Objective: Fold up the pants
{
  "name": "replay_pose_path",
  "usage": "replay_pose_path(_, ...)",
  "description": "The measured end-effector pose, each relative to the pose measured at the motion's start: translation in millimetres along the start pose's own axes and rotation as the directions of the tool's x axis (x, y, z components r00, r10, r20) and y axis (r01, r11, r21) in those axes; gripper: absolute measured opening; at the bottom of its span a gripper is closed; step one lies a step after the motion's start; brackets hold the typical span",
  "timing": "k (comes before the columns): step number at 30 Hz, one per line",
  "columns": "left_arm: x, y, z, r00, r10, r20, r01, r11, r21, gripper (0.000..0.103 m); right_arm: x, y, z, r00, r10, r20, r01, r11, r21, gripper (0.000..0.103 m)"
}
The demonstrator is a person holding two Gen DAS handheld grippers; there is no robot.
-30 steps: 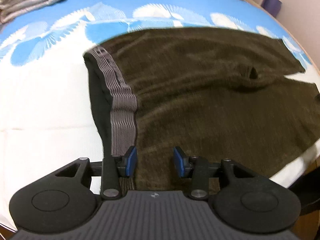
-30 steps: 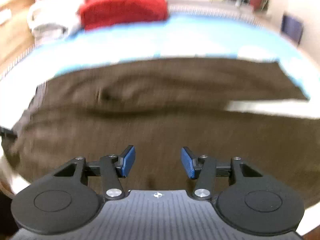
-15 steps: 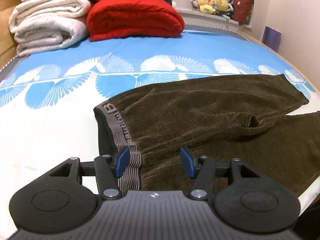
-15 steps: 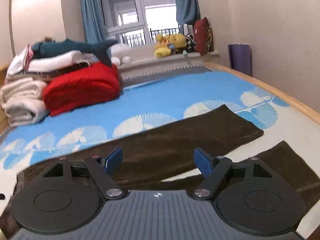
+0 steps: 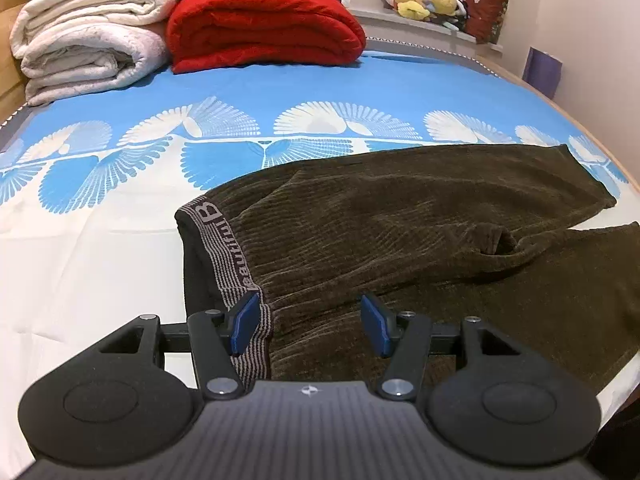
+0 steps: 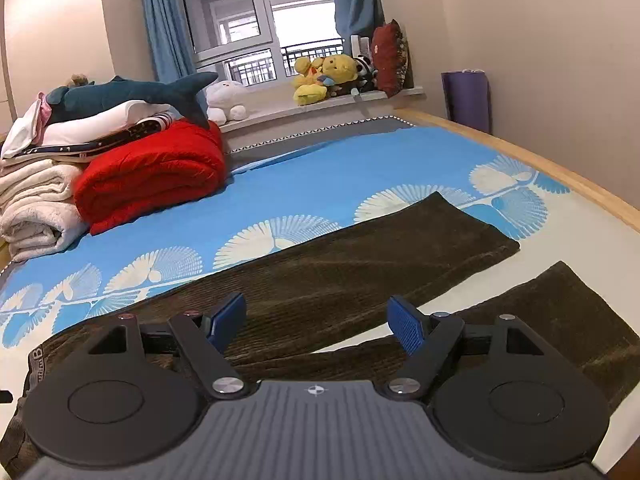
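Observation:
Dark brown corduroy pants (image 5: 400, 232) lie flat on the blue and white bedsheet (image 5: 256, 92). Their grey striped waistband (image 5: 224, 256) is at the left and the two legs run off to the right. My left gripper (image 5: 310, 322) hovers open over the waist end, its left pad (image 5: 245, 322) just above the waistband and nothing between the pads. In the right wrist view the far leg (image 6: 360, 264) and the near leg (image 6: 560, 312) lie apart in a V. My right gripper (image 6: 318, 322) hangs open above the crotch area, holding nothing.
A folded red blanket (image 5: 260, 28) and white blankets (image 5: 88, 48) are stacked at the far left of the bed, with a plush shark (image 6: 136, 94) on top. Stuffed toys (image 6: 328, 76) sit on the window sill. A purple roll (image 6: 466, 98) leans on the right wall beside the wooden bed edge (image 6: 560, 172).
Both grippers' jaws have opened wider. Both views have tilted up from the cloth, and the right gripper has lifted and moved right toward the legs. The pants lie still.

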State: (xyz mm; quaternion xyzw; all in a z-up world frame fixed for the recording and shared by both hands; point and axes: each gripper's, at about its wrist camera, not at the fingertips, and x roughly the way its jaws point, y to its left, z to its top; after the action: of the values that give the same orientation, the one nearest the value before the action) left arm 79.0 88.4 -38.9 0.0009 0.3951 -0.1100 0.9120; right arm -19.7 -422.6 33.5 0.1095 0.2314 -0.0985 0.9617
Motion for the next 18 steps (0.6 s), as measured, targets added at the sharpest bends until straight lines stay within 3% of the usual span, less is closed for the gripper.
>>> replay_pose_path(18, -0.4, -1.8, -2.6, 0.998, -0.053, -0.025, 0.054, 0.998, 0.027, 0.043, -0.8, 4.6, -1.3, 1.0, 0.007, 0.0, -0.007, 1.0, -0.027, 0.079)
